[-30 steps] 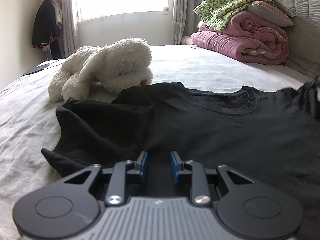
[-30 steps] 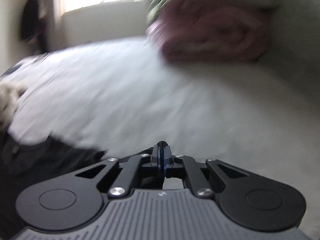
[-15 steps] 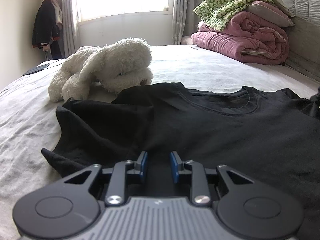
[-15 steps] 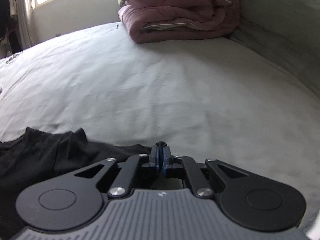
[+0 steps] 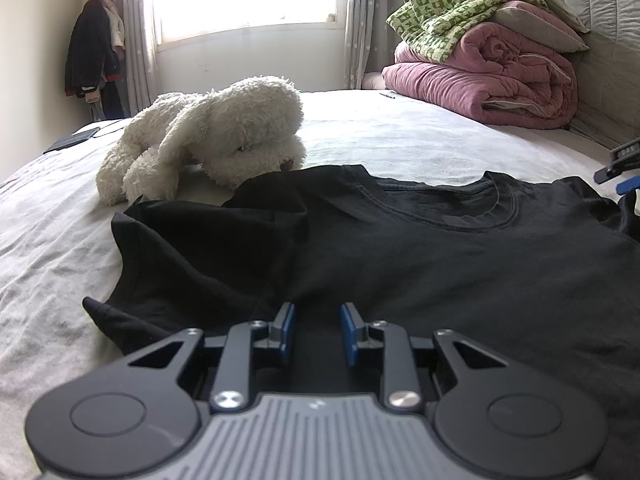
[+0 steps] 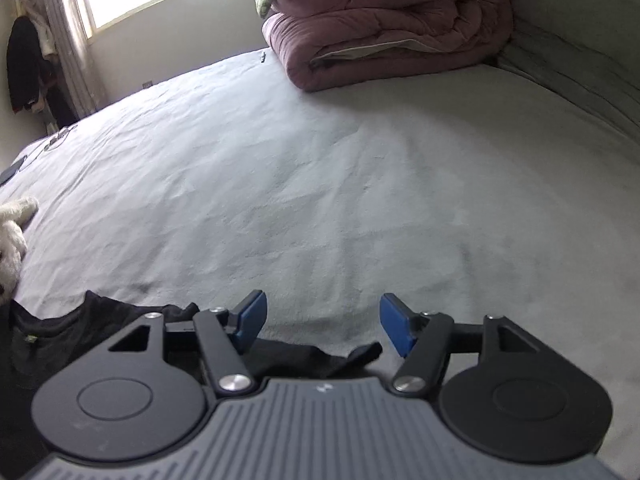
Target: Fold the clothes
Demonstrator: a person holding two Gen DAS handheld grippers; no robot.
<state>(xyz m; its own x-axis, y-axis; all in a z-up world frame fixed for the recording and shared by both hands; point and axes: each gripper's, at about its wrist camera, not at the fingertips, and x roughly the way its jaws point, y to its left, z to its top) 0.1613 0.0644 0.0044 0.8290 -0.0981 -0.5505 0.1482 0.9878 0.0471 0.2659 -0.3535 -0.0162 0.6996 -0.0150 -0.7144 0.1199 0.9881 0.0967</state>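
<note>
A: Left wrist view: what's there, from the left?
B: A white plush dog (image 5: 208, 136) on the bed (image 5: 48, 216), then the black T-shirt (image 5: 440, 248) spread flat, folded quilts (image 5: 492, 80) far right. The left gripper (image 5: 316, 334) hovers over the shirt, jaws slightly apart, nothing between.
A: Right wrist view?
B: Shirt sleeve (image 6: 72, 328) at left; the right gripper (image 6: 322, 326) gapes wide, empty.

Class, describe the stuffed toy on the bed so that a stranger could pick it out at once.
On the pale bed, look left of the pink quilt stack, toward the window. The fluffy white stuffed animal lies slumped just beyond the black T-shirt; it alone is shaggy and cream-white.
</note>
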